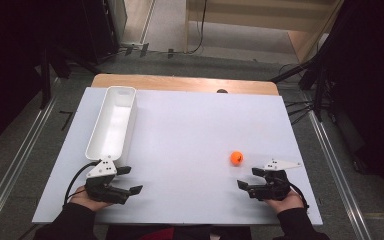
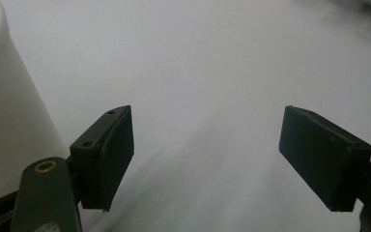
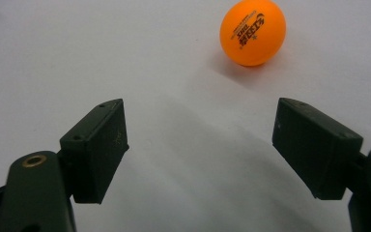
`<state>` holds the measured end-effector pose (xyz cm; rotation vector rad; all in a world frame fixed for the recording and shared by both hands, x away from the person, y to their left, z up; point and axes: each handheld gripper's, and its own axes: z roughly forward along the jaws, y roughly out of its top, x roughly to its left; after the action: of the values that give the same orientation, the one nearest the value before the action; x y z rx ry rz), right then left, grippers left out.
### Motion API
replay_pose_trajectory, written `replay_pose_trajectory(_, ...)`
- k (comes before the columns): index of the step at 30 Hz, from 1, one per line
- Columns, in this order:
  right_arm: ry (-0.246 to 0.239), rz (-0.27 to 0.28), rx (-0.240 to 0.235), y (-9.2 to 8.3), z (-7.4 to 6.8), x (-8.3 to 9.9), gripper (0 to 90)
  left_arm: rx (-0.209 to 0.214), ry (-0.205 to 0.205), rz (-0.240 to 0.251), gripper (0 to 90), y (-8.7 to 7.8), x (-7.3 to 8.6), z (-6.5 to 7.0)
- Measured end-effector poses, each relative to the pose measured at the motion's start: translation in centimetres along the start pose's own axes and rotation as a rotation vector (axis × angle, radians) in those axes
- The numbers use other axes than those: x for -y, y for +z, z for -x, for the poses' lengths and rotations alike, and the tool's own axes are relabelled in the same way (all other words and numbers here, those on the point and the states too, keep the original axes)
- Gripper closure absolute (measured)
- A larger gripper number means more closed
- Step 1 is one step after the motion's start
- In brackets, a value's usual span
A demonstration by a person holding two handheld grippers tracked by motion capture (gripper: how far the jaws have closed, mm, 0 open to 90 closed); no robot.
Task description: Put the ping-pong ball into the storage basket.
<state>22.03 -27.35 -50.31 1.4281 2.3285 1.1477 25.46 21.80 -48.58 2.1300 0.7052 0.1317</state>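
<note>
Orange, glossy plastic: a table-tennis ball (image 1: 236, 157) with dark printed lettering sits on the white table (image 1: 190, 130), free of any contact. From table centre in the high view it lies at about 4 o'clock, toward the near right corner.

Right gripper (image 1: 249, 178): rests low at the near right edge, held in the person's right hand (image 1: 282, 201), jaws pointing toward 9 o'clock across the table. Jaws stand wide apart, nothing between them. Ball is near it, at roughly 11 o'clock from the jaw tips, not touching. In the right gripper view the ball (image 3: 252, 32) sits beyond the jaws at about 1 o'clock, casting a soft shadow on the surface; both black pads show bare.

Left gripper (image 1: 130, 180): near left edge, held in the left hand (image 1: 91, 199), jaws pointing toward 3 o'clock. Jaws likewise spread, empty. In the left gripper view bare white table lies between the pads.

White tray (image 1: 111, 122): long, narrow, deep-walled bin lying lengthwise from about 12 to 6 o'clock on the left half of the table. Its near end is just beside the left gripper, at 12 o'clock from it. A curved white wall (image 2: 9, 106) of it shows at 9 o'clock in the left gripper view. Ball and tray well apart.

Wooden strip (image 1: 185, 83) runs along the far edge at 12 o'clock.
</note>
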Motion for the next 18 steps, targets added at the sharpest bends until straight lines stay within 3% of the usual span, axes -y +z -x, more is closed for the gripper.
replay_pose_trajectory(7, -0.005, -0.007, -0.007, 0.1, 0.01, 0.01, 18.9, 0.031, -0.015, 0.013, 20.4, -0.05, -0.18, 0.02)
replay_pose_trajectory(18, -0.018, -0.005, -0.016, 0.08, 0.16, 0.07, 18.9, 0.008, -0.024, 0.009, 20.3, 0.03, -0.06, -0.07)
